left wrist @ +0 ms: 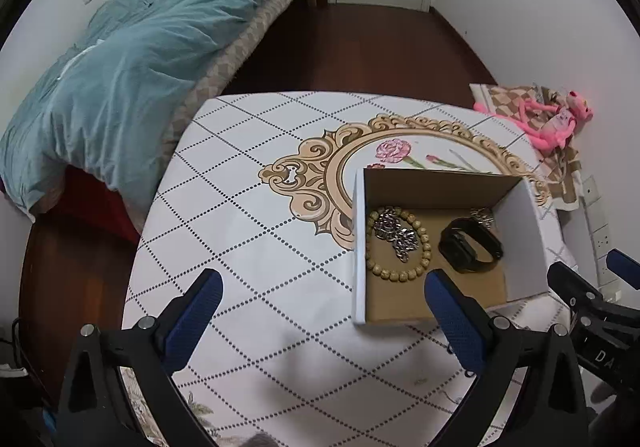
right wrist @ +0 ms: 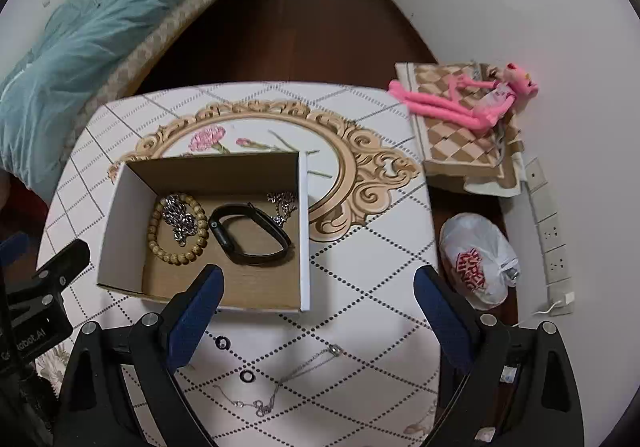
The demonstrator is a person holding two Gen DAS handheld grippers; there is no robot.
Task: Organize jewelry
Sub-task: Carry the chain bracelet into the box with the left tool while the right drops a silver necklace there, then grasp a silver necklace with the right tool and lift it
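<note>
— So, the fingers first: how do they stand?

— Both pairs are spread wide with nothing between them. The left gripper hangs over the tablecloth, its right-hand finger in front of the near edge of the cardboard box. The right gripper is released as well, its left-hand finger in front of the box at the near wall.

— And the jewelry?

— Most of it lies inside the box. A wooden bead bracelet rests on the left of the floor, with a silver chain heaped inside its ring. A black wristband lies in the middle, and a second small silver chain sits in the far right corner.

— Anything outside it?

— Yes. On the cloth between the right gripper's fingers lie two small dark rings, well apart from each other, and a thin necklace strung out beside them.

— Further out?

— A pink plush toy lies on a checked cushion beyond the table, a white plastic bag sits on the floor to the right, and a blue blanket covers the bed at left.
</note>
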